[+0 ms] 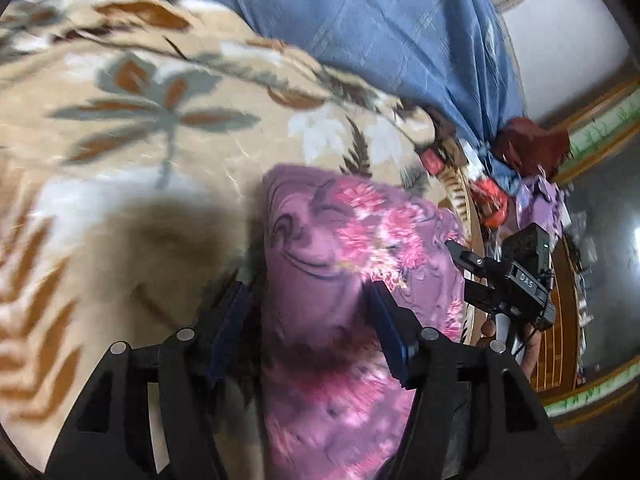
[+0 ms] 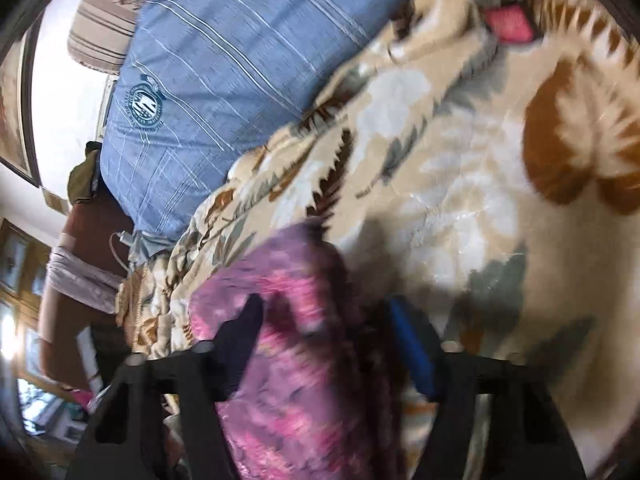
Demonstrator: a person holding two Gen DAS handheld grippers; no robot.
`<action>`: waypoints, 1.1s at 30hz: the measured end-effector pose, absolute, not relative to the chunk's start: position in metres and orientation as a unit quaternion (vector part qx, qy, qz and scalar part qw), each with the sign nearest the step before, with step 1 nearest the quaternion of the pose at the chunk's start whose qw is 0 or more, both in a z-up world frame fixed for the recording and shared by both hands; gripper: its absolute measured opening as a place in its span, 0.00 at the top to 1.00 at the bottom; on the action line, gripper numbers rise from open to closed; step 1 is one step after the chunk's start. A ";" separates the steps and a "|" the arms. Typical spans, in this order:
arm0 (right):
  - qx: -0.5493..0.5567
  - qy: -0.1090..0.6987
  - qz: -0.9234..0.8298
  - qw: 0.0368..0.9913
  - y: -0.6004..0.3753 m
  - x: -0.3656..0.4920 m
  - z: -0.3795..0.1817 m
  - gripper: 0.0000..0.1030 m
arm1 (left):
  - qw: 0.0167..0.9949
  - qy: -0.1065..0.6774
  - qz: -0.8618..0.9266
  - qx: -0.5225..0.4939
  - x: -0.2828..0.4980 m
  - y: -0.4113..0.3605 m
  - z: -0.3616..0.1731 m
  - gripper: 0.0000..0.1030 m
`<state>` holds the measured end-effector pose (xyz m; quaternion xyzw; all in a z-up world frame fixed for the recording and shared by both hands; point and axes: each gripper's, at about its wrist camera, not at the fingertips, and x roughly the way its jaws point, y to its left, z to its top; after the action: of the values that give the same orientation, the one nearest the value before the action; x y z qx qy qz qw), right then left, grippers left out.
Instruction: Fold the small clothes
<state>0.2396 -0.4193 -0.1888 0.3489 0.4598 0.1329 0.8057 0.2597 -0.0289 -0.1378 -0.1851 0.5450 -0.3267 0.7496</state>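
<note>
1. The left gripper [image 1: 308, 332] has its jaws spread apart, with the pink flowery cloth [image 1: 360, 248] lying between them, not pinched.
2. The right gripper [image 2: 324, 344] looks let go too; the cloth [image 2: 288, 320] lies between its jaws, but the blur makes this hard to tell.
3. The cloth rests on the leafy blanket [image 1: 140, 120].
4. The fold could flop open, because nothing holds it.
5. The jaws could snag an edge and drag it crooked.

Open floral blanket [image 1: 120, 128] left of the purple garment [image 1: 328, 280]; blue pillow [image 1: 360, 20] and clothes heap [image 1: 520, 168] behind.
</note>
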 end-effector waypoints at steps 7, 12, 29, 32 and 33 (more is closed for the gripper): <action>0.353 0.472 0.150 0.794 -0.413 0.240 -0.196 0.56 | 0.723 0.521 -0.350 -0.288 0.266 -0.016 -0.154 0.48; 0.377 0.478 0.174 0.774 -0.415 0.255 -0.211 0.49 | 0.726 0.526 -0.345 -0.278 0.272 -0.024 -0.158 0.53; 0.310 0.407 0.192 0.837 -0.352 0.180 -0.125 0.84 | 0.826 0.444 -0.285 -0.198 0.165 0.013 -0.062 0.73; 0.297 0.401 0.212 0.840 -0.327 0.162 -0.106 0.84 | 0.853 0.417 -0.252 -0.187 0.135 0.034 -0.036 0.74; 0.288 0.395 0.225 0.843 -0.316 0.154 -0.097 0.84 | 0.865 0.403 -0.240 -0.177 0.125 0.040 -0.025 0.74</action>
<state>0.1539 -0.3157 -0.0972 0.2882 0.3953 0.2246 0.8428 0.1250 0.0401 -0.0248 -0.1773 0.4028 -0.2401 0.8653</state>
